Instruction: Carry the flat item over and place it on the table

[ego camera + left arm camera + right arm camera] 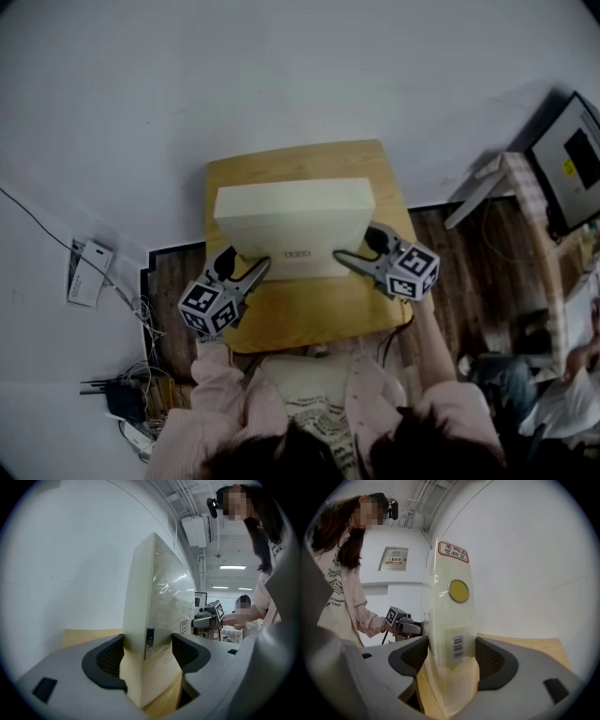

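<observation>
Small wooden counter [309,323] by a white wall [281,66]; left tongs [253,272] and right tongs [349,259], near level, pinch the flat cream box [295,220].

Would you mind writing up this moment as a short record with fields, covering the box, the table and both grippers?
Item: flat cream box in clear wrap, with a barcode sticker on each end
Box position: held level over the small wooden table; whether it touches the top cannot be told
Left gripper: clamped on the box's left end
Right gripper: clamped on the box's right end
Task state: box over the table, not yet released
</observation>
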